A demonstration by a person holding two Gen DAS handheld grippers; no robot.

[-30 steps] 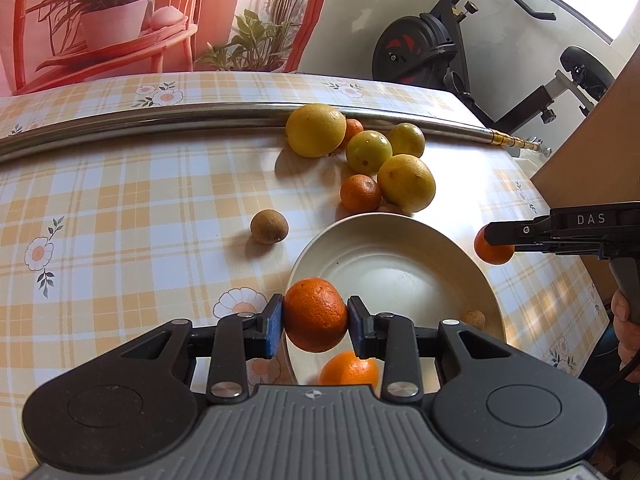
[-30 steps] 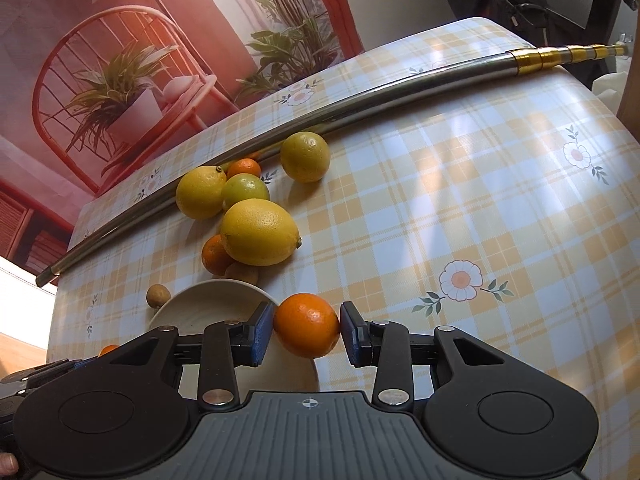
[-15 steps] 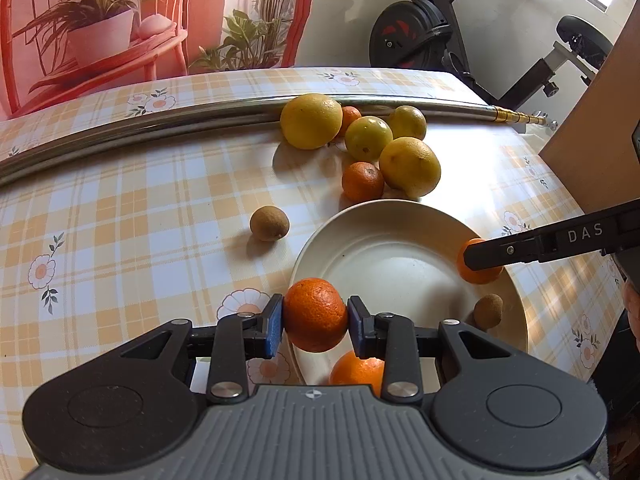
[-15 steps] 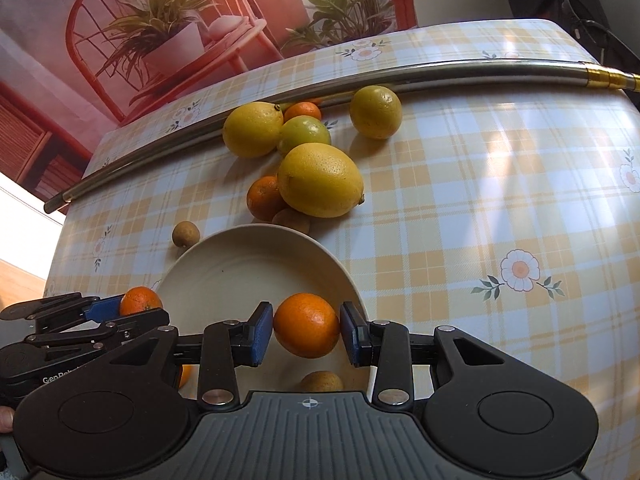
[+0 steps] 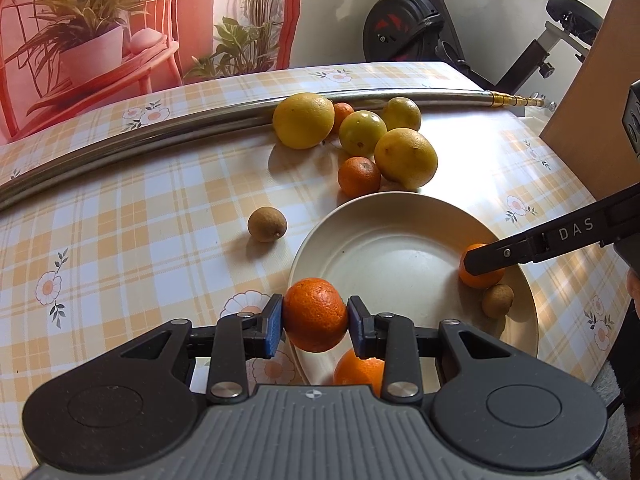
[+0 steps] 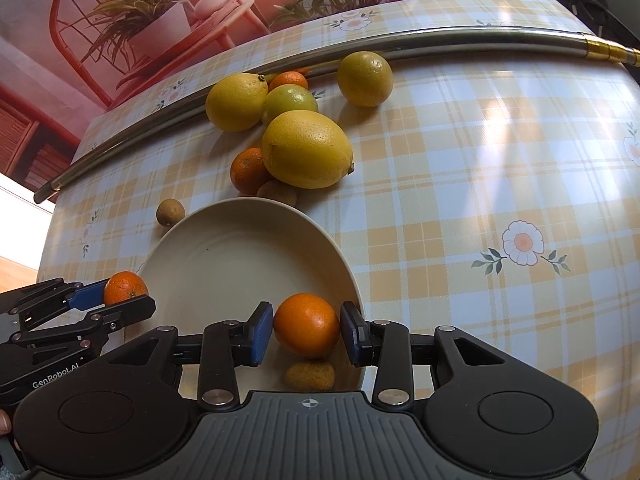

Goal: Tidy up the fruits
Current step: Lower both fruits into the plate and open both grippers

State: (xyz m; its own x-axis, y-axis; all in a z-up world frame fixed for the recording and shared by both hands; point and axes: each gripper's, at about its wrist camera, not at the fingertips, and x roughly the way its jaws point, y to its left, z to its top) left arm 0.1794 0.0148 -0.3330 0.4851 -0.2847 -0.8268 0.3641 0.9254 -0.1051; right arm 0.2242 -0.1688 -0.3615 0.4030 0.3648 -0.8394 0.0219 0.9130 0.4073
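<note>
Over the plate [image 5: 516, 280] rim, our left gripper [image 5: 315, 316] clamps a bright mandarin [image 5: 315, 314]; our right gripper [image 6: 306, 330] grips an orange [image 6: 306, 324]. Table [image 6: 460, 184] bare beyond.

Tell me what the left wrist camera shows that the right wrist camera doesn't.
Only the left wrist view shows the exercise bike and a loose orange in the plate under the left tool.

Only the right wrist view shows a small brown fruit tucked between the plate rim and the big lemon.

Both show the cream plate, the metal pole, the citrus pile, and each tool shut on an orange, the right tool on its own orange.
</note>
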